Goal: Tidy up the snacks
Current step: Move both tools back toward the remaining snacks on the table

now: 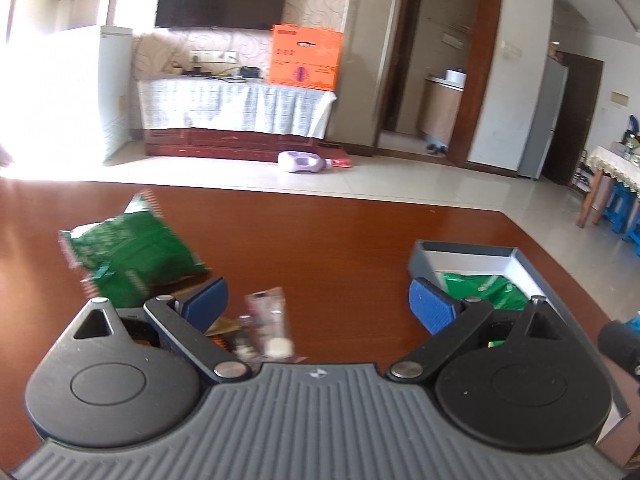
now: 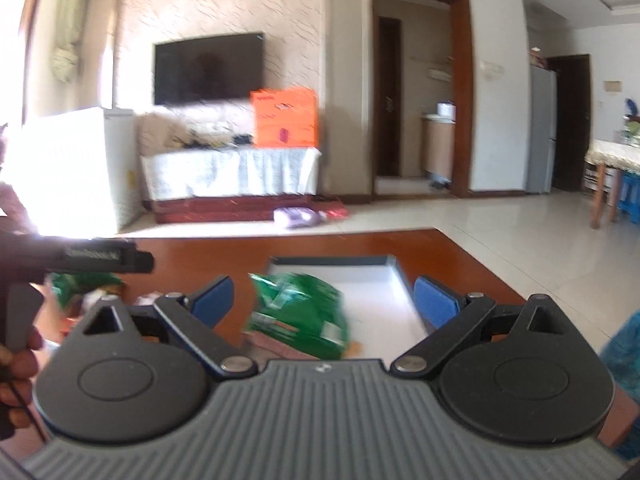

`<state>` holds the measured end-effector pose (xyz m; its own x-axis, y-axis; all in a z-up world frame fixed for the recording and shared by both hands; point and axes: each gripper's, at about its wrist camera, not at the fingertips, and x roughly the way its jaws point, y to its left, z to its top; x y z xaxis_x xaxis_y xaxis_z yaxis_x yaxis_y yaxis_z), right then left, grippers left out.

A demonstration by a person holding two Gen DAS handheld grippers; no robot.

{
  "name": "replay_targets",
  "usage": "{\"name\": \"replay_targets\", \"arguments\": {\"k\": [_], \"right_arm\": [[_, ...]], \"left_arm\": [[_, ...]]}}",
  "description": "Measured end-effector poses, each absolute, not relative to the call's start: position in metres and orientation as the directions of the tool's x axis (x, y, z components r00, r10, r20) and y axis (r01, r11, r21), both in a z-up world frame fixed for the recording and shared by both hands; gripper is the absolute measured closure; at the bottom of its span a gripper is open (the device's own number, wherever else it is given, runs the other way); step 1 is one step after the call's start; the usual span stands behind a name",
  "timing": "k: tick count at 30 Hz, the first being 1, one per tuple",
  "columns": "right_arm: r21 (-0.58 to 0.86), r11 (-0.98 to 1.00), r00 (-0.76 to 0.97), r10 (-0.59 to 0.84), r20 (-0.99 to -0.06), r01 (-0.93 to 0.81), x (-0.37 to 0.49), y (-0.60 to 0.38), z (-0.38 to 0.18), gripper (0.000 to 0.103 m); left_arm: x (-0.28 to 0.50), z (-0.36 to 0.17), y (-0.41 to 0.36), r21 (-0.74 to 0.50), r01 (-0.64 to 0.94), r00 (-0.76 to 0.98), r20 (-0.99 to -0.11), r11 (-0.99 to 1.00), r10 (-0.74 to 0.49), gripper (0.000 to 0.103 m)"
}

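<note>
Landmark: the grey box (image 2: pixel 394 270) with the white floor, sitting on the red-brown table (image 1: pixel 320 232). Everything below is placed against it.
Your left gripper (image 1: pixel 318 304): jaws spread wide, nothing between the blue pads. It hangs over the table just left of the box.
Your right gripper (image 2: pixel 324 300): jaws spread wide, pads not pressing on anything. It hangs over the near end of the box.
Green snack bags, count: two that you can separate. One green bag in the box (image 2: pixel 298 316), lying at the near-left part, in line between the right pads but not touched by them. One green bag on the table (image 1: pixel 132 252), well left of the box, lying flat and blurred.
Small wrapped snacks, count: a loose pile (image 1: pixel 264 328) on the table left of the box, just in front of your left gripper. At least one clear wrapper with a pale round piece and one gold-brown wrapper; exact count cannot be told, the gripper body hides part of it.
Under the boxed bag: a brownish pack edge shows at its near side; what it is cannot be told.
Boxes, count: one.
Your left hand (image 2: pixel 18 364): visible at the left edge of the right wrist view, wrapped around the dark handle of the other tool, left of the box.
</note>
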<state>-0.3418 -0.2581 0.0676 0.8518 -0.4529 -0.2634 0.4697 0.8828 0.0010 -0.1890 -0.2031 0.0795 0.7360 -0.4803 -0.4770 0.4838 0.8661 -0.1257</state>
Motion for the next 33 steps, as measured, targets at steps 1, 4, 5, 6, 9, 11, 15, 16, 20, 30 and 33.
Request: {"name": "replay_targets", "arguments": {"k": [1,4,5,6,9,11,15,16,20,30,33], "right_arm": [[0.009,0.893,0.865,-0.434,-0.251,0.45,-0.343,-0.254,0.069,0.005],[0.068,0.925,0.909,-0.351,-0.226,0.374,-0.341,-0.242,0.073,0.005],[0.099,0.933,0.921,-0.316,-0.225,0.345,-0.339,-0.239,0.074,0.005],[0.123,0.94,0.93,-0.286,-0.229,0.319,-0.337,-0.236,0.074,0.005],[0.143,0.954,0.942,-0.221,-0.253,0.262,-0.324,-0.226,0.073,0.005],[0.141,0.966,0.943,-0.171,-0.287,0.218,-0.315,-0.214,0.069,0.005],[0.17,0.983,0.9,0.017,-0.436,0.063,-0.286,-0.198,0.052,0.005],[0.159,0.986,0.878,0.041,-0.478,0.041,-0.28,-0.19,0.045,0.005],[0.099,0.995,0.822,0.03,-0.568,0.032,-0.277,-0.184,0.034,0.006],[-0.058,0.988,0.762,-0.146,-0.631,0.141,-0.288,-0.217,0.03,0.037],[-0.049,0.994,0.778,-0.109,-0.618,0.1,-0.291,-0.212,0.033,0.037]], "left_arm": [[-0.189,0.079,-0.197,-0.114,0.475,0.744,-0.478,0.873,-0.467,0.004],[-0.192,0.078,-0.18,-0.078,0.45,0.764,-0.483,0.89,-0.429,0.004],[-0.193,0.077,-0.174,-0.069,0.442,0.769,-0.484,0.894,-0.418,0.004],[-0.194,0.076,-0.167,-0.059,0.432,0.775,-0.486,0.9,-0.404,0.004],[-0.196,0.07,-0.145,-0.032,0.394,0.791,-0.497,0.919,-0.356,0.004],[-0.195,0.07,-0.129,-0.024,0.35,0.809,-0.497,0.936,-0.315,0.004],[-0.192,0.068,-0.092,-0.106,0.262,0.812,-0.513,0.959,-0.278,0.004],[-0.191,0.067,-0.086,-0.123,0.249,0.81,-0.517,0.961,-0.276,0.004],[-0.197,0.063,-0.083,-0.102,0.256,0.806,-0.527,0.961,-0.27,0.004],[-0.232,0.033,-0.123,-0.039,0.385,0.745,-0.577,0.922,-0.335,0.004],[-0.232,0.023,-0.134,-0.003,0.4,0.739,-0.59,0.916,-0.325,0.004]]}}
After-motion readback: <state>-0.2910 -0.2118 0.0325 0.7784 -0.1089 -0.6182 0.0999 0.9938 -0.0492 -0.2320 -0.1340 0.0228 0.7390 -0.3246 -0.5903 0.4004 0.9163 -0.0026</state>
